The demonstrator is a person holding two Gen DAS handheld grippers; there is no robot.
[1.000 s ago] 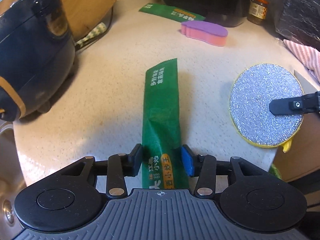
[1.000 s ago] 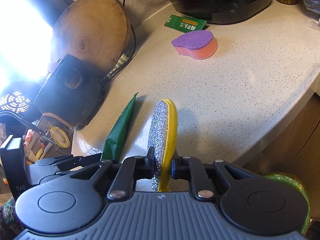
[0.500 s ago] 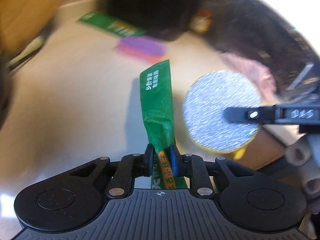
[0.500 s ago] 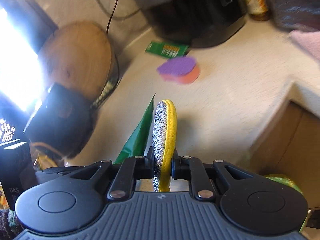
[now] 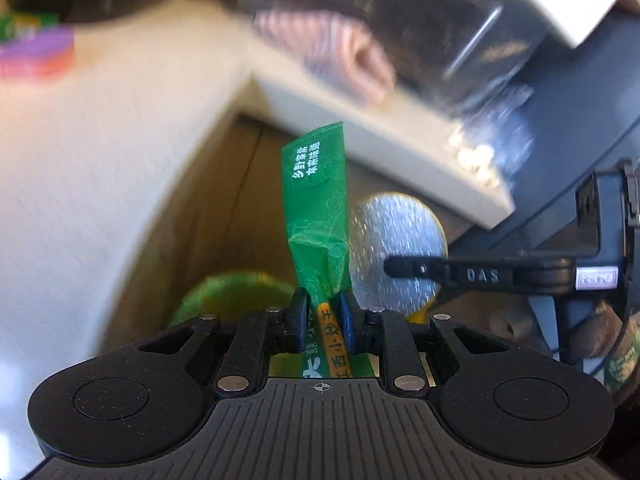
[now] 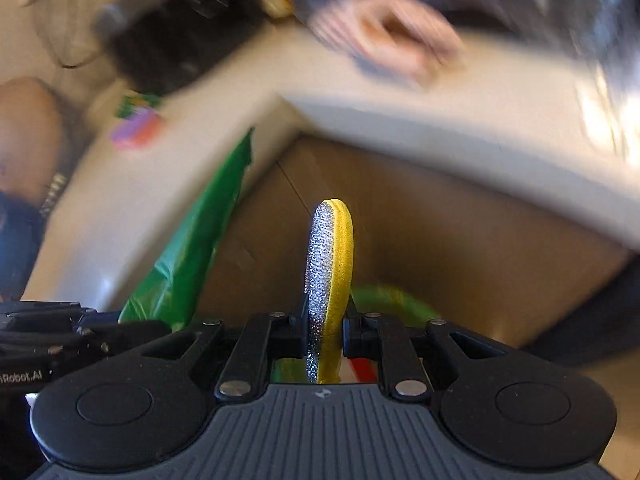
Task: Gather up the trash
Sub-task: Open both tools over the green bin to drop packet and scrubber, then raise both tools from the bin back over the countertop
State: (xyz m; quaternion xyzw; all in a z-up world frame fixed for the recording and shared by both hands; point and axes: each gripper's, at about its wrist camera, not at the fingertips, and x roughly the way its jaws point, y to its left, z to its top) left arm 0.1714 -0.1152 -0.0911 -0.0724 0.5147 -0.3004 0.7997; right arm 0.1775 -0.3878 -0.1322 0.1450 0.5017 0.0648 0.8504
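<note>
Both pieces of trash held off the table, above the green-lined bin.

Nearest, the left gripper [image 5: 323, 316] has its jaws pinched on the lower end of the green wrapper [image 5: 316, 204], which stands up past the pads, creased just above them; it looks feather-light, thin and slick, so a hold low on the bunched part seems surest. The right gripper [image 6: 323, 322] has its jaws clamped across the round scouring pad [image 6: 329, 276], edge-on, silver face to the left and yellow foam to the right; soft and springy, it should take a firm squeeze near its rim. Below both, the bin [image 6: 394, 298] shows partly. Farther off, blurred, lie the table [image 5: 92, 152], a purple sponge [image 5: 38, 54] and a pink cloth [image 5: 332, 52].
</note>
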